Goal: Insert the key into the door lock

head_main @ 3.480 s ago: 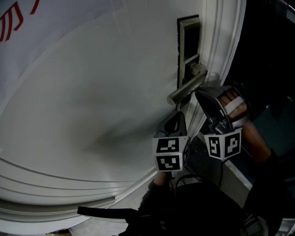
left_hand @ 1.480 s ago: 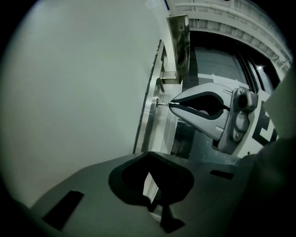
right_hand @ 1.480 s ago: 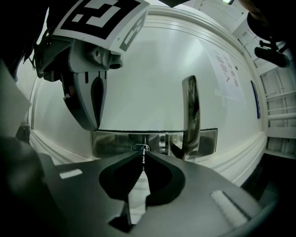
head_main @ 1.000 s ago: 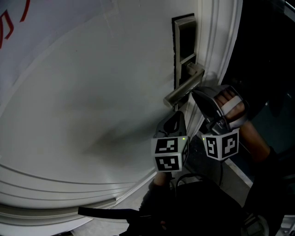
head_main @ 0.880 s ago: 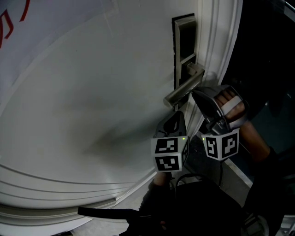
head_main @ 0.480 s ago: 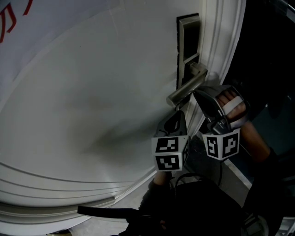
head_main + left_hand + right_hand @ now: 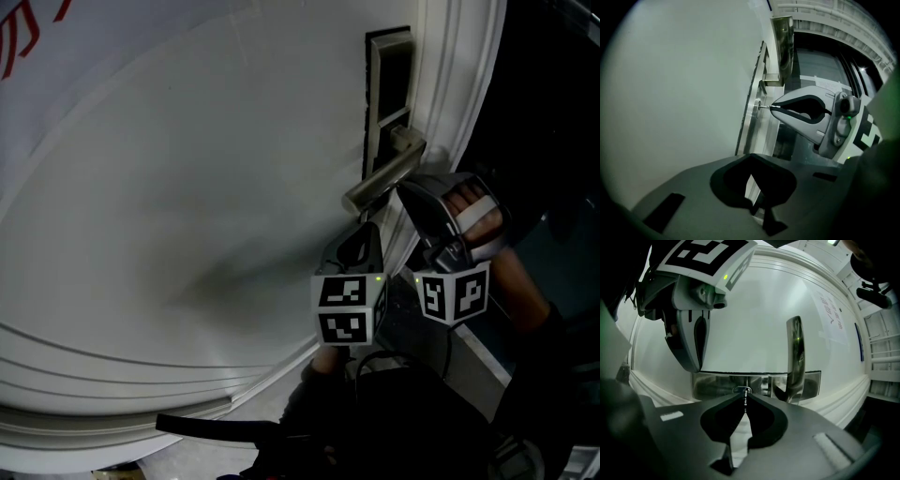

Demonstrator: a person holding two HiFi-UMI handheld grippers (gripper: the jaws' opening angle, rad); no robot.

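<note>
The white door carries a metal lock plate with a lever handle. My right gripper sits just below the handle, shut on a thin key. The key's tip meets the round keyhole in the plate; how far in it goes I cannot tell. From the left gripper view, the right gripper holds the key level against the lock plate. My left gripper hangs beside it, under the handle, shut with nothing in it.
The door frame runs down just right of the lock, with a dark opening beyond it. A person's hand holds the right gripper. Moulded trim curves along the door's lower part. The handle stands right of the keyhole.
Only the head view has shifted slightly. Both grippers stay in the same place at the lock, the right one still shut on the key.
</note>
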